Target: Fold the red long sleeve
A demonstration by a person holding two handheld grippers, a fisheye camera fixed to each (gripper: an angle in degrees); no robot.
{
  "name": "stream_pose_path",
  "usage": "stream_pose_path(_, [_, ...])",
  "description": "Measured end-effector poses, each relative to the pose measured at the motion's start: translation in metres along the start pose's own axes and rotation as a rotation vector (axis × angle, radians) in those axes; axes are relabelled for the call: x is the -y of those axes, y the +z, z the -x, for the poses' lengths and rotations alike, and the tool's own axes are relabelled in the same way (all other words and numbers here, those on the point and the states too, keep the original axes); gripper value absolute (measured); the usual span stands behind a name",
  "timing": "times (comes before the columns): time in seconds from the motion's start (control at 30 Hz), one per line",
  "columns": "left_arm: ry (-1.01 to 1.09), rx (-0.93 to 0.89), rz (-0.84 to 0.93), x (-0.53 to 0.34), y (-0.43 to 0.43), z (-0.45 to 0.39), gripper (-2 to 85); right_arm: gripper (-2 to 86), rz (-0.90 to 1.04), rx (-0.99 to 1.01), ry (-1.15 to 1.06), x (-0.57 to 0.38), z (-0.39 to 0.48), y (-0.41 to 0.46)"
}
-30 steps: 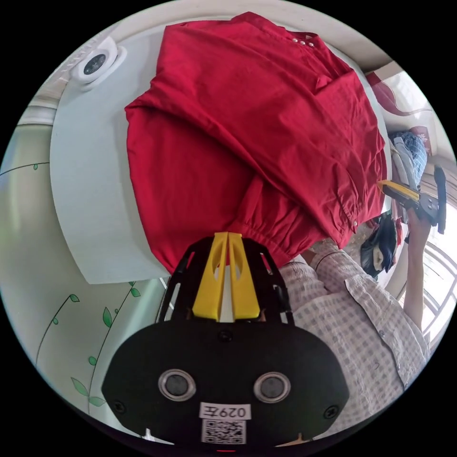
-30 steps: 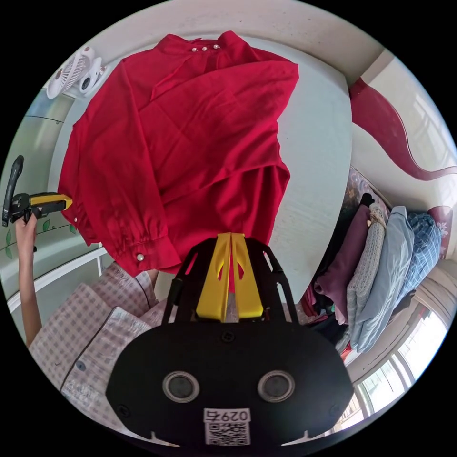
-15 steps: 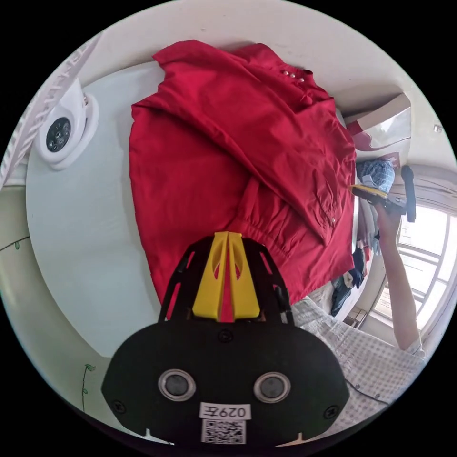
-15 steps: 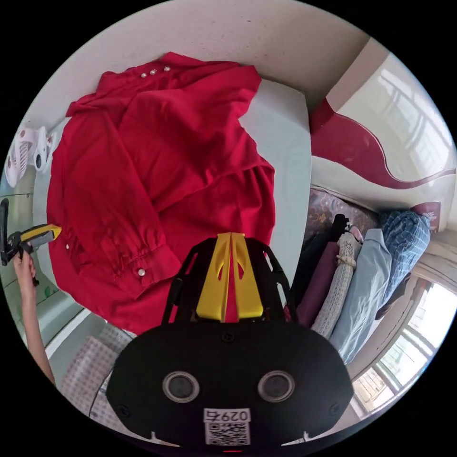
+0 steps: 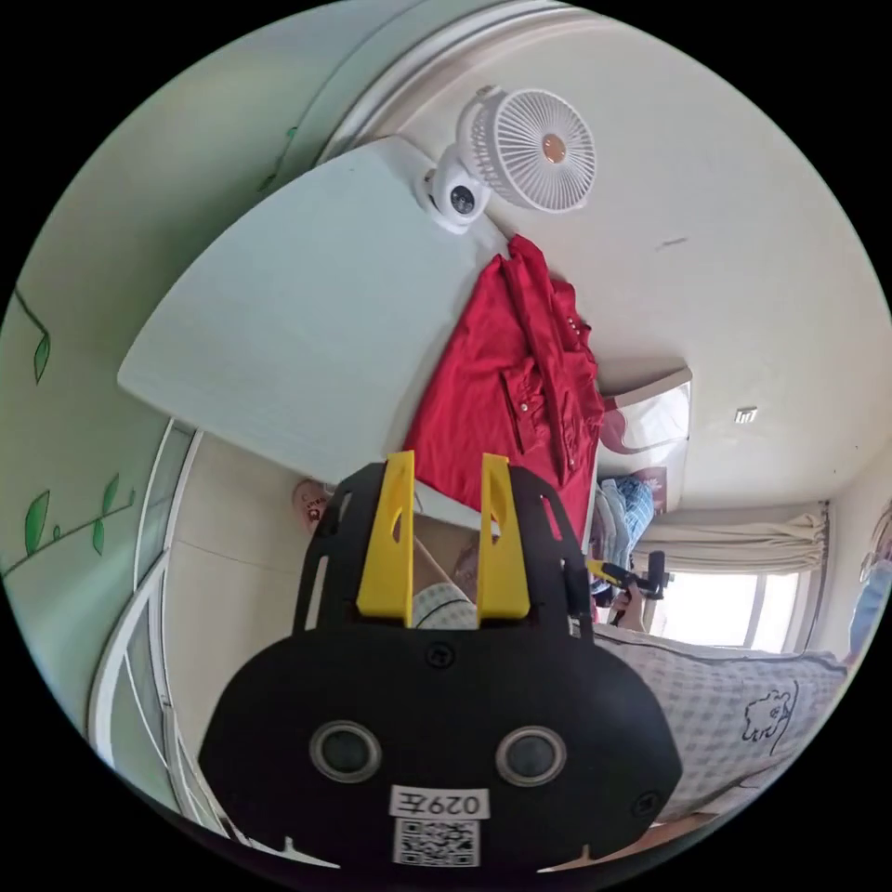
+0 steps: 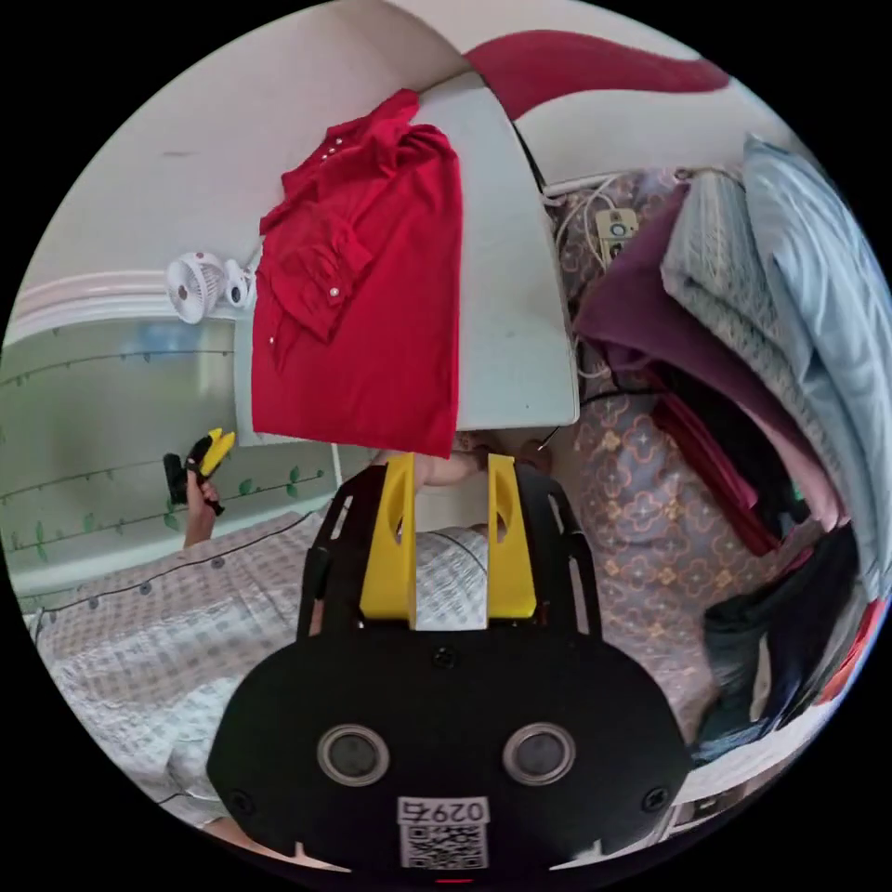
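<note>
Claws — left [image 5: 444, 488] and right [image 6: 450, 492] — both wide open, empty, off the red shirt [image 6: 362, 288].

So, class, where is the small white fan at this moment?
In the left gripper view the white fan stands at the table's far edge against the wall, beside the camera, just beyond the red shirt's collar.

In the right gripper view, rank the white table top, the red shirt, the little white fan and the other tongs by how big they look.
Largest to smallest as they look:
1. Red shirt and white table top: too close to rank, since the shirt hides part of the table.
2. White fan.
3. Left tongs, somewhat smaller than the fan.
</note>
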State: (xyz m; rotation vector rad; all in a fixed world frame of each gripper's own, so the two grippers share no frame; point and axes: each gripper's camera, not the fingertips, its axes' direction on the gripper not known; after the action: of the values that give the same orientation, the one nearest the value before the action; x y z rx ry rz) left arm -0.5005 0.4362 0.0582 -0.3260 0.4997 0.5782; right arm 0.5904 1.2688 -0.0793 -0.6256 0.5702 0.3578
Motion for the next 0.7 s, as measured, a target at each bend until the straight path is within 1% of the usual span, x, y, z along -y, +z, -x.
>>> stream_pose_path(0.13, [-0.074, -0.018, -0.052, -0.02, -0.013, 0.03, 11.7, 13.6, -0.083, 0.232, 0.152, -0.01, -0.067, 0.0])
stream_pose_path(0.17, [-0.072, -0.022, -0.049, -0.02, -0.014, 0.034, 11.8, 13.3, -0.087, 0.287, 0.19, -0.008, -0.081, 0.002])
stream_pose_path(0.23, [-0.069, 0.012, -0.024, -0.017, -0.013, 0.04, 12.0, 11.9, -0.092, 0.336, 0.231, -0.006, -0.098, 0.004])
stream_pose_path(0.27, [-0.07, 0.039, 0.005, -0.013, -0.011, 0.043, 12.3, 10.0, -0.082, 0.327, 0.258, -0.005, -0.108, 0.004])
stream_pose_path(0.33, [-0.062, 0.06, 0.034, -0.006, -0.008, 0.047, 12.7, 6.0, -0.05, 0.273, 0.246, -0.006, -0.116, 0.002])
stream_pose_path(0.37, [-0.064, 0.053, 0.049, -0.002, -0.007, 0.05, 13.0, 3.1, -0.045, 0.28, 0.214, -0.007, -0.121, -0.003])
stream_pose_path(0.43, [-0.07, 0.03, 0.077, 0.0, -0.008, 0.053, 13.2, 1.2, -0.065, 0.278, 0.195, -0.013, -0.13, -0.013])
stream_pose_path(0.5, [-0.074, 0.059, 0.092, -0.005, -0.013, 0.057, 13.4, 0.4, -0.094, 0.27, 0.197, -0.02, -0.14, -0.025])
stream_pose_path(0.57, [-0.085, 0.083, 0.066, -0.019, -0.025, 0.065, 13.6, 0.0, -0.102, 0.272, 0.186, -0.026, -0.152, -0.038])
stream_pose_path(0.7, [-0.12, -0.018, 0.012, -0.036, -0.031, 0.086, 13.7, -0.2, -0.1, 0.325, 0.154, -0.028, -0.169, -0.049])
